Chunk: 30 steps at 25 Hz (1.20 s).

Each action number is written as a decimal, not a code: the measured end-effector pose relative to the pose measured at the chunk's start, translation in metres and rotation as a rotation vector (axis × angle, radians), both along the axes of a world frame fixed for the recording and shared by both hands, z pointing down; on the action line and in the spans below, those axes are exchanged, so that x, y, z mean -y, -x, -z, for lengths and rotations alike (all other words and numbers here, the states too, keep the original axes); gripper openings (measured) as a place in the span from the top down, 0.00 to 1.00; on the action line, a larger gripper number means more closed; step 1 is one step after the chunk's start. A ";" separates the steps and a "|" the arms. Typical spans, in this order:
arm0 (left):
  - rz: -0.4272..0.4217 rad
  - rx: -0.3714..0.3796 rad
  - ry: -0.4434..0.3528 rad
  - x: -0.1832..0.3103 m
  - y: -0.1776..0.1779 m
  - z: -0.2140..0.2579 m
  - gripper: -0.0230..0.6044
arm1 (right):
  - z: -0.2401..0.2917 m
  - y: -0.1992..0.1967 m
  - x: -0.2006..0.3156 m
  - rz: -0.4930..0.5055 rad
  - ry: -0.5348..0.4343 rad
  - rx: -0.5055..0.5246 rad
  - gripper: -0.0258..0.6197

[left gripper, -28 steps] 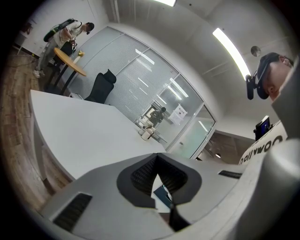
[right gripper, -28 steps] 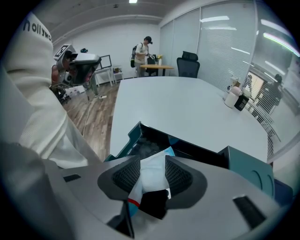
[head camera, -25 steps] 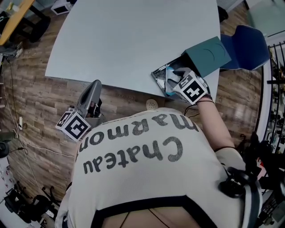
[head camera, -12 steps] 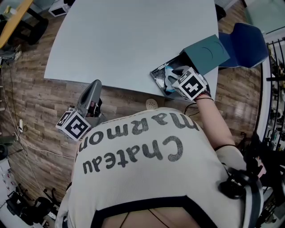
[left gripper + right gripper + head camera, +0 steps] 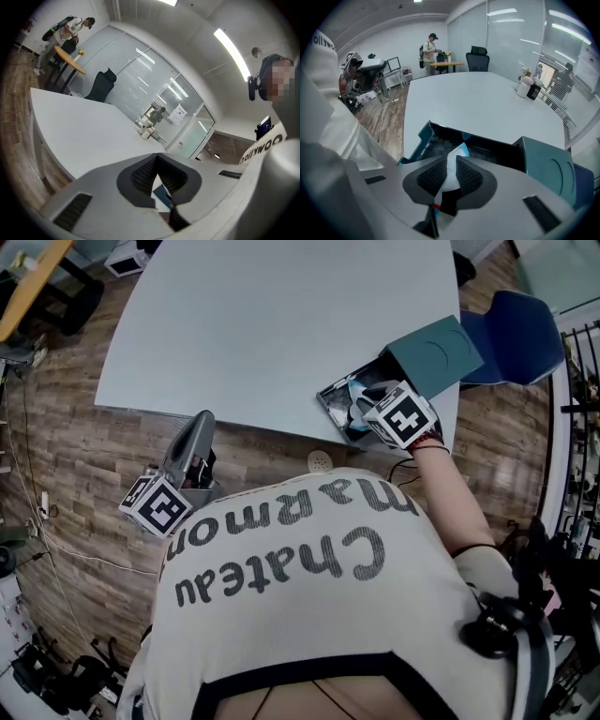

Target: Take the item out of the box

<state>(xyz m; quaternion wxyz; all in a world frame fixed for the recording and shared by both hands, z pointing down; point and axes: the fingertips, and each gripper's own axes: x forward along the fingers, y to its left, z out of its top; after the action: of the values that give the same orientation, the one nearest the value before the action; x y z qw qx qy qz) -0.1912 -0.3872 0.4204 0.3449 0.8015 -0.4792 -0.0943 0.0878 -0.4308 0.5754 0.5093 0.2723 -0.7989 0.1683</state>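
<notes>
A teal box lies at the table's right edge, its sleeve (image 5: 433, 354) pushed back and its dark drawer (image 5: 330, 397) slid out toward me. Inside the drawer lies a white and blue packet (image 5: 354, 390). My right gripper (image 5: 364, 409) reaches into the drawer. In the right gripper view its jaws (image 5: 451, 161) are closing, and the packet (image 5: 457, 151) fills the narrow gap between the ribbed pads. The drawer's rim (image 5: 423, 136) and the sleeve (image 5: 548, 164) lie just beyond. My left gripper (image 5: 199, 420) hangs below the table's near edge, shut (image 5: 157, 159) and holding nothing.
The white table (image 5: 281, 315) spreads wide to the left of the box. A blue chair (image 5: 517, 334) stands behind the box at the right. Cups (image 5: 528, 86) sit at the table's far side. A person (image 5: 429, 49) stands by a desk far off.
My right gripper has edged a little further into the drawer, over the packet. The left gripper has stayed where it was.
</notes>
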 end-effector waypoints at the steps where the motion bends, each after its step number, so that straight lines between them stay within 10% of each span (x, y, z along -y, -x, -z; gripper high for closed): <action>1: 0.002 0.000 0.000 0.000 0.001 0.000 0.97 | 0.000 0.000 0.000 -0.004 0.002 0.002 0.87; 30: 0.004 0.007 -0.065 -0.023 0.011 0.016 0.97 | 0.020 -0.001 0.004 -0.279 -0.056 0.140 0.92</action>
<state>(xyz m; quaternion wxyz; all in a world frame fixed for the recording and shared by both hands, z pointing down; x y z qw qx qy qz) -0.2017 -0.3640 0.4041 0.3169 0.8117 -0.4787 -0.1077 0.0886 -0.4344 0.5551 0.4161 0.3823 -0.7913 0.2338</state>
